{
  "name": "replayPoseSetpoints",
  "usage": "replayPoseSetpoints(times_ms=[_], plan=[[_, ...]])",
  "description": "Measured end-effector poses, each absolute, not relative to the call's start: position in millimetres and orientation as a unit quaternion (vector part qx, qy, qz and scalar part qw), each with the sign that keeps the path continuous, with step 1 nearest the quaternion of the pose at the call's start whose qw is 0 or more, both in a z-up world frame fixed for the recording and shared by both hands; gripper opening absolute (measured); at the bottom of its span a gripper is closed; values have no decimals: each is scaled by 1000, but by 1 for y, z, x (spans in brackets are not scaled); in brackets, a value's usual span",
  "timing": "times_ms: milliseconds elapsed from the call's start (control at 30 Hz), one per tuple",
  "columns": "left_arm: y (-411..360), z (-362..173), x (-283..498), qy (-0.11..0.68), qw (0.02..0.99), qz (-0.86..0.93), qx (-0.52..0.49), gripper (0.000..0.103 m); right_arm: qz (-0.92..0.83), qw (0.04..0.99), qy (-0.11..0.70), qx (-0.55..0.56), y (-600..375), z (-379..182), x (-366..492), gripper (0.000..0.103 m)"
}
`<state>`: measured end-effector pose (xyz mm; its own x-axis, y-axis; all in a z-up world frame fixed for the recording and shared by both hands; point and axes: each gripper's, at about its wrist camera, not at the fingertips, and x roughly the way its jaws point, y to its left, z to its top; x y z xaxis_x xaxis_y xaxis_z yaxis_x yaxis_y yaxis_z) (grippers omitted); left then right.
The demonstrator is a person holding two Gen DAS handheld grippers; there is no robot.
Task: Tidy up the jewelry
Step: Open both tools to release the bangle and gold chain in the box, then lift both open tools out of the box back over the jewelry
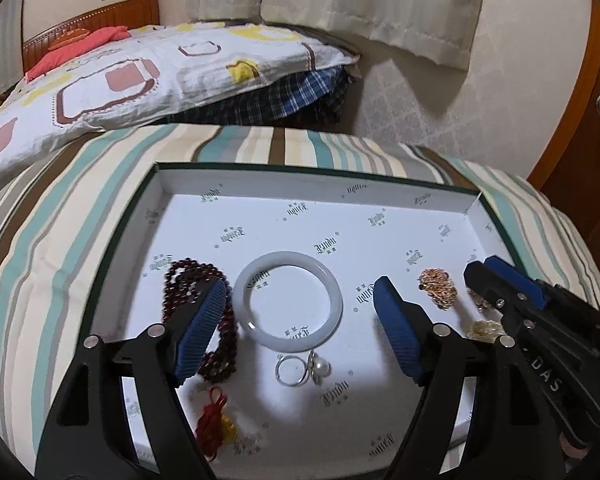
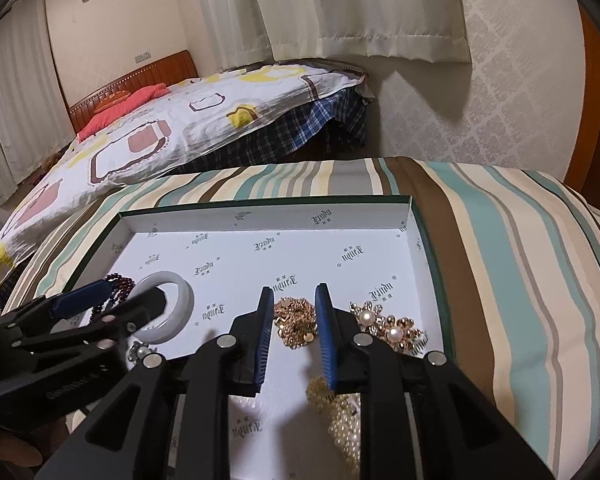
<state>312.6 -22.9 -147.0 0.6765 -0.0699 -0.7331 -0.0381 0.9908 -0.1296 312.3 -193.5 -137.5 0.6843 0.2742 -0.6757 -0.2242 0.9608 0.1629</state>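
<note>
Blue-padded fingers of the left tool [image 1: 300, 320] hang wide apart over a white jade bangle [image 1: 288, 307], gripping nothing. Beside it, the right tool [image 2: 292, 336] hovers with jaws partly apart above a gold chain cluster [image 2: 296, 322], also empty. All the jewelry lies in a shallow white box lid [image 1: 380, 196] on a striped bed: dark red beads [image 1: 188, 280] at left, a pearl ring [image 1: 302, 368] near the bangle, a pearl brooch [image 2: 388, 326] and pearl strand [image 2: 340, 416] at right. Sorting looks barely begun; pieces sit loosely spread, and the crowded tools may jostle each other.
</note>
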Motion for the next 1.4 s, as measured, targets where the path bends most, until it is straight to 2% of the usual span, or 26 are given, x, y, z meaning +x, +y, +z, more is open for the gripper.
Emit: replayPoseSetpoints(times_ms=[367, 733, 1400], plan=[[-9, -113, 256, 346, 935, 11, -80, 74, 134, 925, 355, 35, -197, -118, 275, 23], [11, -97, 207, 325, 941, 31, -82, 75, 130, 932, 338, 30, -200, -100, 231, 28], [50, -110, 126, 332, 936, 75, -86, 76, 159, 921, 356, 10, -174, -121, 173, 29]])
